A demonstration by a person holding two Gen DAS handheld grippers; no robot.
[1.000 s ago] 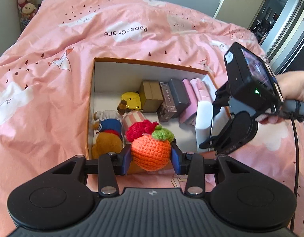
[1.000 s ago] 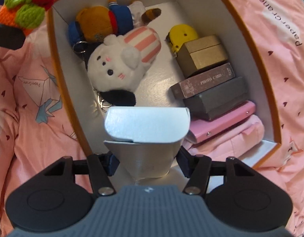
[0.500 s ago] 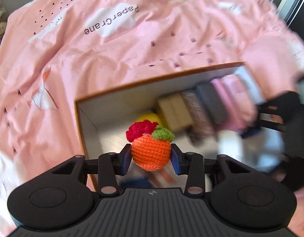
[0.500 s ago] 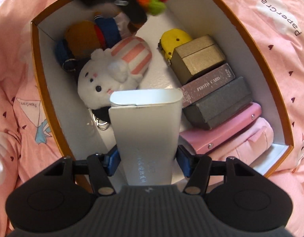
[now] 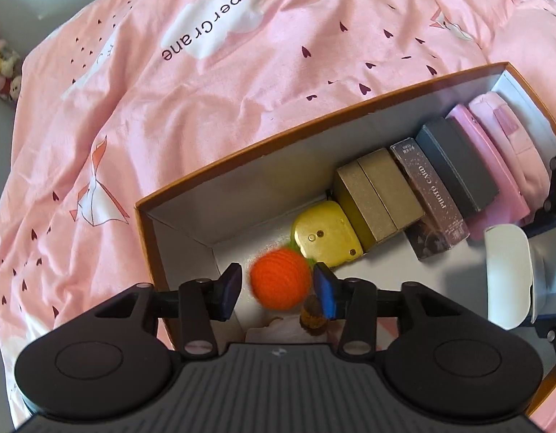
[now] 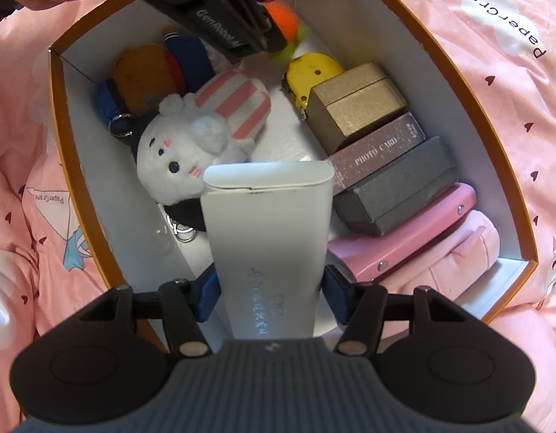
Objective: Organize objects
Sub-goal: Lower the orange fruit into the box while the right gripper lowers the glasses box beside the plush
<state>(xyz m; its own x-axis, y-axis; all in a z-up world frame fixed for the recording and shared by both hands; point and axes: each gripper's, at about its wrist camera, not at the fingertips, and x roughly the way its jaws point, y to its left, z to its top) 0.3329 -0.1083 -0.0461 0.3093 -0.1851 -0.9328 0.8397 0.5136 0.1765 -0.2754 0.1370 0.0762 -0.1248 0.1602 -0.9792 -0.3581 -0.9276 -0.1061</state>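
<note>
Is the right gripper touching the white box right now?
Touching. The right wrist view shows it: the right gripper has both blue pads pressed against the sides of the white box, one on each side, holding it above the orange-rimmed storage box.

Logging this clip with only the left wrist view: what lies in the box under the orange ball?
Observer: The right wrist view shows a white plush in a striped hat on the box's floor, with an orange-and-blue plush beyond it.
Operator: And the white carton at my right edge?
Observer: The right gripper is shut on the white carton, pads on both sides. The left gripper's jaws have just been opening, the orange ball loose between them.
</note>
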